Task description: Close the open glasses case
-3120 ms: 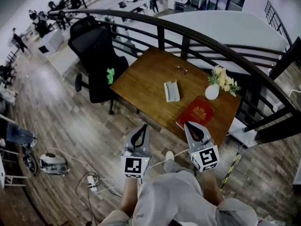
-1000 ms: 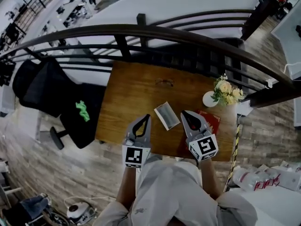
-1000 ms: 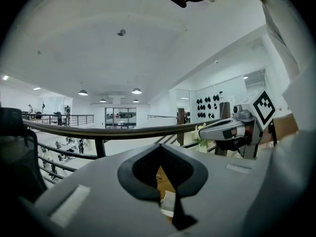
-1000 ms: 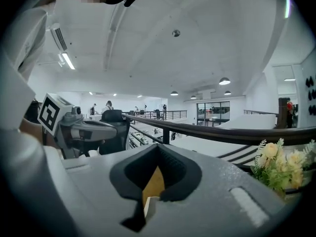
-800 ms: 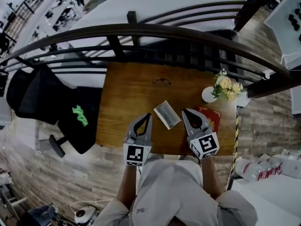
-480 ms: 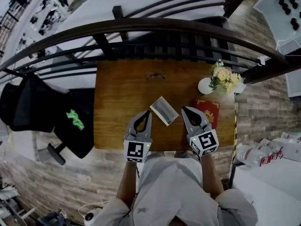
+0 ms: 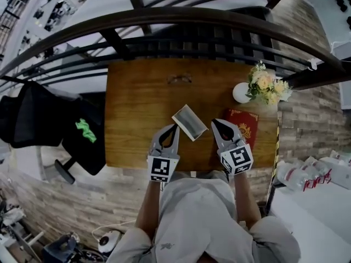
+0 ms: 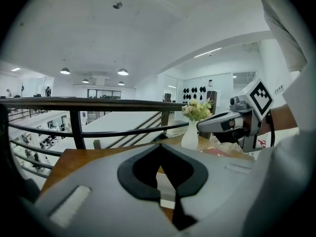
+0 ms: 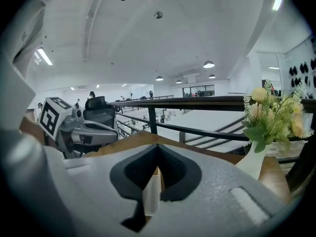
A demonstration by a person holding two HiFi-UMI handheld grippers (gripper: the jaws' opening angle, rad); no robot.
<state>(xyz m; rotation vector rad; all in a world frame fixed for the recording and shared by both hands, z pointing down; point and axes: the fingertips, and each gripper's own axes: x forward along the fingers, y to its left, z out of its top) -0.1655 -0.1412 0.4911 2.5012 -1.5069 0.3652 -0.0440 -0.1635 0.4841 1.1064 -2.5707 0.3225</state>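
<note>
The open glasses case [image 7: 189, 122], pale grey with a ribbed lining, lies at an angle near the front of the wooden table [image 7: 137, 103]. My left gripper [image 7: 175, 126] is just left of it and my right gripper [image 7: 214, 122] just right of it, both above the table's front part. On each, the jaws meet at the tips with nothing between them. In the left gripper view the left gripper [image 8: 160, 145] points over the table, with the pale case [image 8: 166, 190] low behind its jaws. The right gripper [image 9: 158, 146] likewise has the case [image 9: 150, 191] behind its jaws.
A pair of glasses [image 7: 179, 79] lies at the table's far side. A white vase [image 7: 240, 92] with flowers [image 7: 266, 85] stands at the right, with a red book [image 7: 242, 126] in front of it. A dark railing [image 7: 181, 18] runs behind. A black chair [image 7: 33, 119] stands to the left.
The person has walked up to the table. Both grippers now reach over its front edge and flank the case. Their jaws have stayed together.
</note>
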